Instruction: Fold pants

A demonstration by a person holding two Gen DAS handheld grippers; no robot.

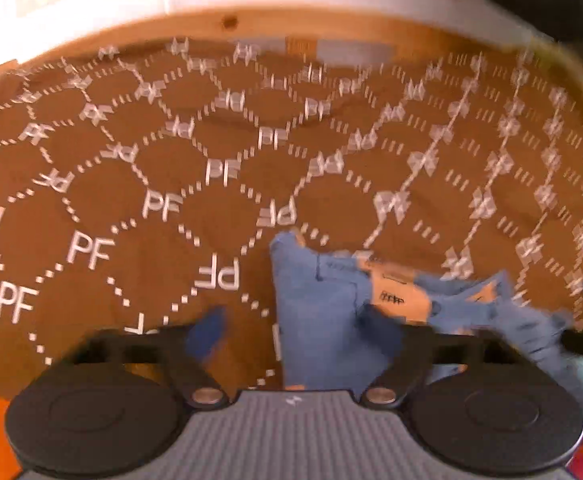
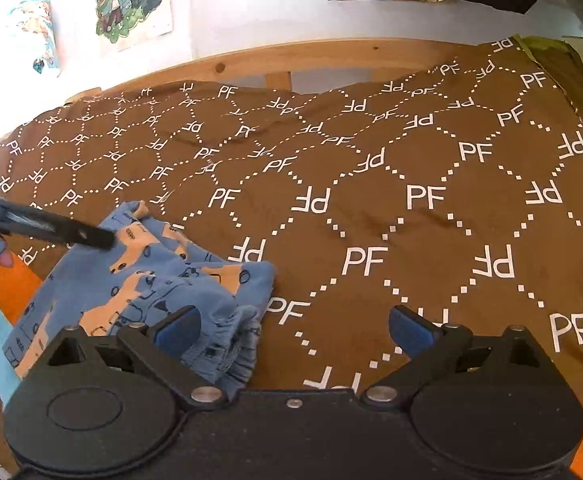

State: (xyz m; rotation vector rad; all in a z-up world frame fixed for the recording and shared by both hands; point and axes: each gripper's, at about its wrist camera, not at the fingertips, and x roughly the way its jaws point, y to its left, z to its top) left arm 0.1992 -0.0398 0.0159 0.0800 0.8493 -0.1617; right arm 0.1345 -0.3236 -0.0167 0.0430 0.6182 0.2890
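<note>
pants: small blue cotton pants with orange vehicle print (image 2: 139, 292) lying bunched on brown PF-lettered bedspread (image 2: 391, 216) | left gripper (image 1: 291, 332) half-parted astride a fold, pads not visibly pinching | right gripper (image 2: 291, 328) spread wide, empty | I'm judging risk: left closing on several layers, dragging the heap.

Bright; left view motion-blurred, fisheye-warped.

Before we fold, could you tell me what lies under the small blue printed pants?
The blue printed pants lie on a brown cover with white PF lettering; whatever is beneath that cover stays hidden.
</note>
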